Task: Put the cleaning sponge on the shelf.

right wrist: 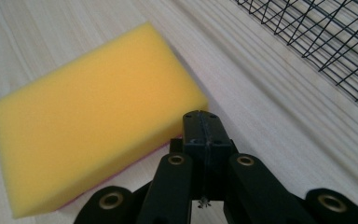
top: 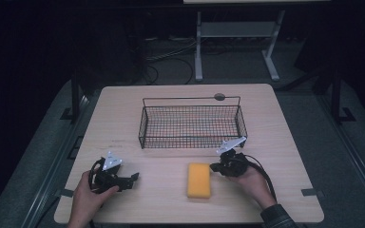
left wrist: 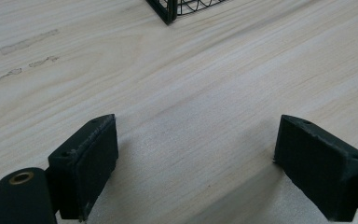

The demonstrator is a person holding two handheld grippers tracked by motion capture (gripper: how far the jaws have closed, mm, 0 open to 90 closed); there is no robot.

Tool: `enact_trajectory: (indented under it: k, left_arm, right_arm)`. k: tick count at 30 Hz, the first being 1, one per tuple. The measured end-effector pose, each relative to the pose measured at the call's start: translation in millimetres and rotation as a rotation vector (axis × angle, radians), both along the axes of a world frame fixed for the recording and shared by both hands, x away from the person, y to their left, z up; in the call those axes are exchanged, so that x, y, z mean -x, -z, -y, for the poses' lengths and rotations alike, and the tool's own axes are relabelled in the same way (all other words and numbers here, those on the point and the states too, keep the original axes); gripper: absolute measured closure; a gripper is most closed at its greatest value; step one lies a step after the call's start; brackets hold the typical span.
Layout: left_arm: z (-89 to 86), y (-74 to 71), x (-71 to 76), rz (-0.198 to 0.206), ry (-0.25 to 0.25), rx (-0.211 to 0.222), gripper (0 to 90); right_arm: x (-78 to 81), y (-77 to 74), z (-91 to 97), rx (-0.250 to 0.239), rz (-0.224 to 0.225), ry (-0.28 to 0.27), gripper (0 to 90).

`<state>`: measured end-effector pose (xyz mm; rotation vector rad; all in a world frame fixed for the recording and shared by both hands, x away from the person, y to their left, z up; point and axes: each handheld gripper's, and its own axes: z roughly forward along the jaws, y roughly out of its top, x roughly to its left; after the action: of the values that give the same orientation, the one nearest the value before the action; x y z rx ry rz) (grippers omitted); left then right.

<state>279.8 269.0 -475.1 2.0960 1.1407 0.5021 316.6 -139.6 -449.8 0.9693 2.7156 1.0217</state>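
A yellow sponge (top: 199, 180) lies flat on the wooden table (top: 123, 118), near its front edge. My right gripper (top: 215, 167) sits just right of the sponge's far right corner, jaws pressed together with nothing between them. In the right gripper view the shut tips (right wrist: 204, 122) stand at the sponge's (right wrist: 88, 112) near corner; contact is unclear. My left gripper (top: 134, 178) rests at the front left of the table, a hand's width left of the sponge. Its jaws stand wide apart over bare wood (left wrist: 196, 154) in the left gripper view.
A black wire basket (top: 192, 124) stands in the middle of the table, behind the sponge and both grippers. Its corner (left wrist: 168, 11) shows at the top of the left gripper view and its mesh (right wrist: 326, 42) at the right gripper view's upper right.
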Motion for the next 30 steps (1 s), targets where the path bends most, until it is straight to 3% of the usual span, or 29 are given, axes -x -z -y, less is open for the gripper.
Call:
enact_trajectory:
  k: [6,30]
  left_arm:
    - [0.0,0.0,0.0,0.000,0.000,-0.001,12.6]
    - [0.0,-0.1,0.0,0.000,0.000,-0.001,12.6]
  right_arm:
    - [-1.8,-0.3,-3.7,-0.020,-0.011,-0.010,89.6]
    - [-14.5,-4.4,-36.0,-0.010,-0.020,-0.083,89.6]
